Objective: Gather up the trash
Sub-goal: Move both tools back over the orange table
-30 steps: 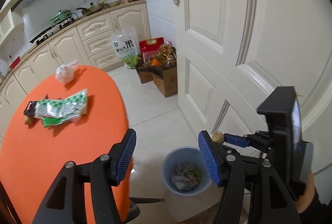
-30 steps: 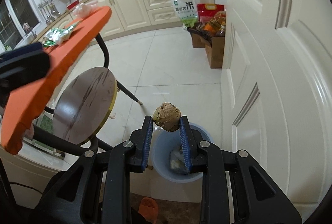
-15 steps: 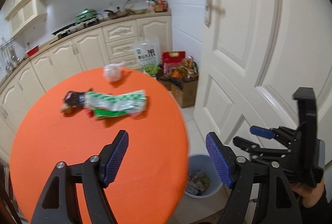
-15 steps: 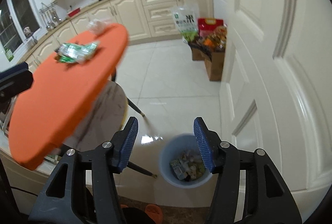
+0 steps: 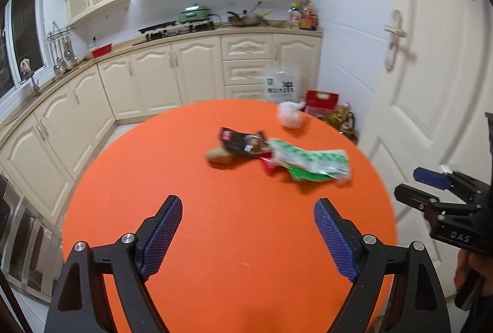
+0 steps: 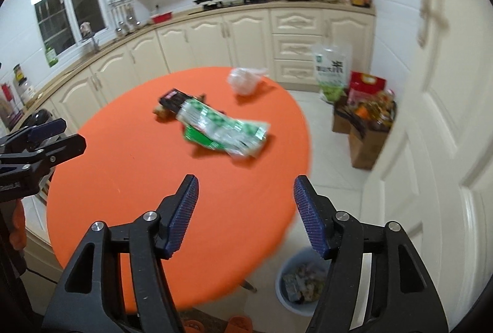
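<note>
Both grippers over the round orange table point(image 5: 246, 256), nothing btwn the jaws of either. Left gripper point(image 5: 248, 232): jaws wide apart, have just been opening, empty, pads over bare tabletop. Right gripper point(image 6: 246, 211): jaws apart too but less wide, also just been opening, empty; it sits at the table's right edge, right pad over the floor.

Trash on the table, far side from the grippers:
- green-and-white wrapper point(image 5: 309, 160), crumpled, lying flat, w/ a green scrap and a red scrap poking out under it
- dark wrapper point(image 5: 242, 141), touching the green-and-white one's left end
- brown lump point(image 5: 219, 155) (looks like a small potato or ginger, can't tell), just beside the dark wrapper
- clear plastic bag point(image 5: 289, 115), balled up, near the table's far edge, apart from the rest

Blue bin point(image 6: 303, 283) on the floor by the table's right edge, under the right gripper's right finger in the right wrist view; some trash inside. White door point(image 6: 431, 117) to the right. Frames a bit motion-blurred.
</note>
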Tool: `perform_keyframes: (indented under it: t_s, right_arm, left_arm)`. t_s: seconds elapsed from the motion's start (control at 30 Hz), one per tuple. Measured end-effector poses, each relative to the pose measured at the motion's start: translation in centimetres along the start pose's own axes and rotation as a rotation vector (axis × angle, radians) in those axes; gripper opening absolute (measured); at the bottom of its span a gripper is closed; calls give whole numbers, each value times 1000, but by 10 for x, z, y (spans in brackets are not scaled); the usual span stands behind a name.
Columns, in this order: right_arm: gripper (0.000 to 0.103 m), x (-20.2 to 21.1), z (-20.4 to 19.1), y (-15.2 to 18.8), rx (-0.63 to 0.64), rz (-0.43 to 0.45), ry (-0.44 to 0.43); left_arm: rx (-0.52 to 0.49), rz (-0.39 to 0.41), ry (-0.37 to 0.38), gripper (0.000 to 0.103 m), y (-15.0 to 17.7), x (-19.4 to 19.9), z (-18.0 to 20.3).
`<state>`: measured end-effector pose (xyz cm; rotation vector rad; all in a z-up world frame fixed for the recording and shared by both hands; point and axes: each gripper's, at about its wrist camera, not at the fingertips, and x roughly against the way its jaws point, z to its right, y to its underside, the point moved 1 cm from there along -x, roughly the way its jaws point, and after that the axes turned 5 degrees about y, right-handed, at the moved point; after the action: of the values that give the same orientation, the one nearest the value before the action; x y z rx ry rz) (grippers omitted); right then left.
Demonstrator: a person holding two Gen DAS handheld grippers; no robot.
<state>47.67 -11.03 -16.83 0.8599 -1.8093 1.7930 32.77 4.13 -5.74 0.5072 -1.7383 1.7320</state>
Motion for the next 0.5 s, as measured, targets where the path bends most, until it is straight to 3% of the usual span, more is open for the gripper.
perform_keyframes:
  t_s: [0.2,0.37,0.5]
  right_arm:
    - [62,-45,-28,-35,39,-16,-29]
    - [62,-82,-29,-58,37,-25,-41]
    - [62,-115,-24,-80,28,-45,-38]
  left_arm:
    - [33,-39,-11,84,-23,-43,-36]
    - [30,-87,2,84,-46,-94,-57]
    - [9,-130,-32,83,-60,-139,-67]
